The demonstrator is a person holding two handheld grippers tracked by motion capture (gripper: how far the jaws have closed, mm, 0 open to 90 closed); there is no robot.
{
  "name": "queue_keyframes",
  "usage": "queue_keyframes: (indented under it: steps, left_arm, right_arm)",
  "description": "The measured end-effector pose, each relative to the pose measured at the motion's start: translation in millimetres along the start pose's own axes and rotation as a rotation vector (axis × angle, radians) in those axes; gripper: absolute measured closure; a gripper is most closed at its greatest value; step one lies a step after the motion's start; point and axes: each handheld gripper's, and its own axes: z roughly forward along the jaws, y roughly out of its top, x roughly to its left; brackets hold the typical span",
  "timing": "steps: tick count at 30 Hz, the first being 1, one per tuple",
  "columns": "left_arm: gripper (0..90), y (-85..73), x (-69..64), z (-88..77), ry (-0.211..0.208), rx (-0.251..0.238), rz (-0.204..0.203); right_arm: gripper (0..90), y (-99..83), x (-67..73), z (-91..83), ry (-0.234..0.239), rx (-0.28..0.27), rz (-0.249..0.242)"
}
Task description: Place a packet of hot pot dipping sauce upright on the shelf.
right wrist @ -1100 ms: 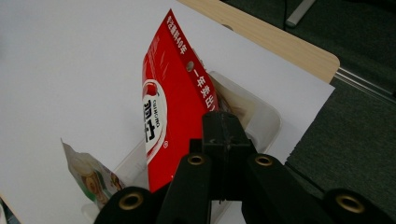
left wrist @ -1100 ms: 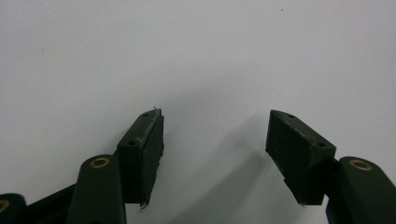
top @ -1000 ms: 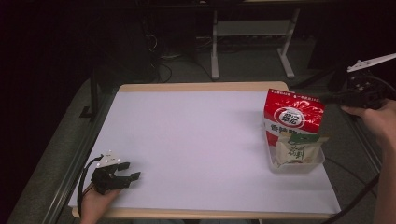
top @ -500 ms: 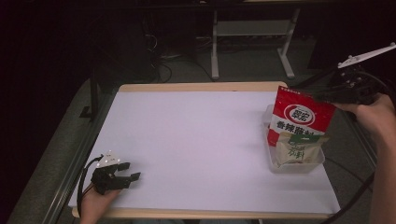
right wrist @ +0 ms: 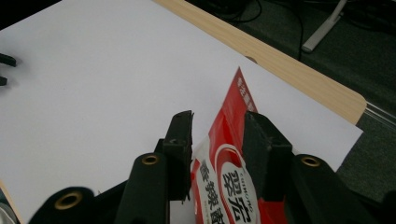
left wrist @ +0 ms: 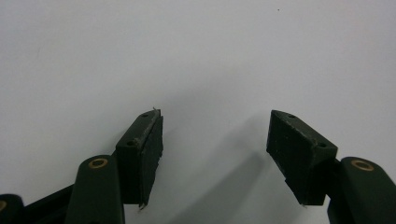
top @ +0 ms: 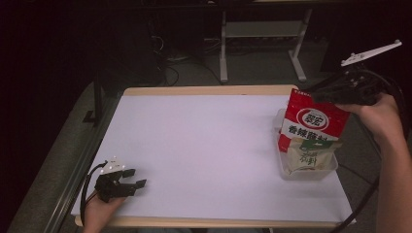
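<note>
Stood upright in a clear, shallow plastic tray near the right edge of the white-covered wooden bench: a tall red foil snack bag with white printed characters, leaning slightly toward the bench's right edge. Packed into the same tray just in front of the red bag, touching it: a smaller pale pouch with green print.

Held at the top right corner of the red bag: the right hand-held gripper, gripped by a hand coming in from beyond the bench's right edge, with a grey three-cornered plate above it. Seen in the right gripper view with jaws on either side of the bag's upper edge, the two black pads parted, with the left one hard against the foil and the right one overlapping it, so contact there impossible to rule out. Jaws just been opening, roughly halfway apart, bag between them and seemingly no longer pinched.

Parked far from the red bag, at the bench's near left corner: the left hand-held gripper, resting low over the white surface. Jaws spread fairly wide in the left gripper view, nothing between them but bare white bench cover.
</note>
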Motion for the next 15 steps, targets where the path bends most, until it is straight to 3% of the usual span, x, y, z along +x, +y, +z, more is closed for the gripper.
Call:
queue_keyframes:
  steps: [15]
  left_arm:
    - [33.5, 2.6, -2.9, -7.9, 0.004, -0.044, 0.019]
  right_arm:
    - [50.2, 10.7, 31.5, 28.9, 0.093, -0.023, -0.035]
